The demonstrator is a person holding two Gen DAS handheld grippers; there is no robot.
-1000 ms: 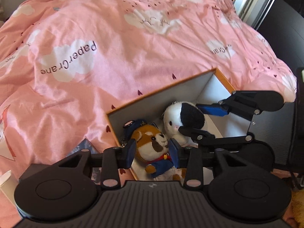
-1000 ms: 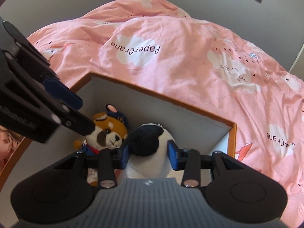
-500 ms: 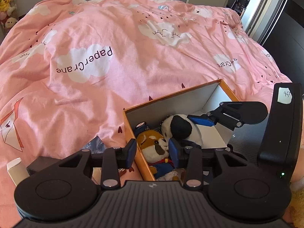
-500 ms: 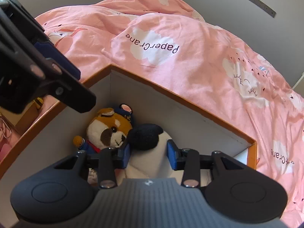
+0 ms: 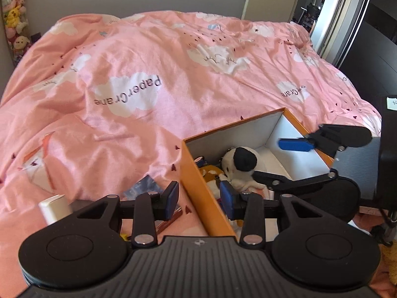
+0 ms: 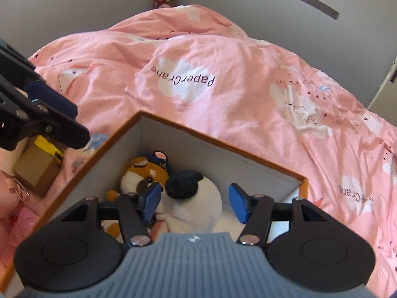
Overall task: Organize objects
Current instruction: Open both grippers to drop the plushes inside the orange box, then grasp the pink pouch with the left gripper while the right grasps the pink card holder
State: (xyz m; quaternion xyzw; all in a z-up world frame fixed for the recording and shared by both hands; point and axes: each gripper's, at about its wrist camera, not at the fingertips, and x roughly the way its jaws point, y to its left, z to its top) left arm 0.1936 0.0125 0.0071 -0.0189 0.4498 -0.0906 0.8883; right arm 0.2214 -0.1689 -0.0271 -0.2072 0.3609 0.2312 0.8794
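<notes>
An orange box (image 5: 196,173) (image 6: 218,147) with white inside walls lies on the pink duvet. In it lie a brown dog plush in a blue cap (image 6: 141,173) (image 5: 211,171) and a white plush with a black ear (image 6: 198,201) (image 5: 239,164). My right gripper (image 6: 194,203) (image 5: 275,160) hovers over the box and its jaws are opening. The white plush lies between them, and the right pad stands clear of it. My left gripper (image 5: 199,200) (image 6: 62,116) is open above the box's near-left wall, holding nothing.
The pink duvet (image 5: 148,74) covers the bed beyond the box. Left of the box lie a small cardboard box (image 6: 34,171), a yellow item (image 6: 48,146), a white carton (image 5: 53,208) and a plastic packet (image 5: 144,186). A dark stand (image 5: 388,149) rises at the right.
The right jaws have widened off the white plush. Both grippers have drawn back and up; the left one shifted from over the dog plush to over the box's left wall.
</notes>
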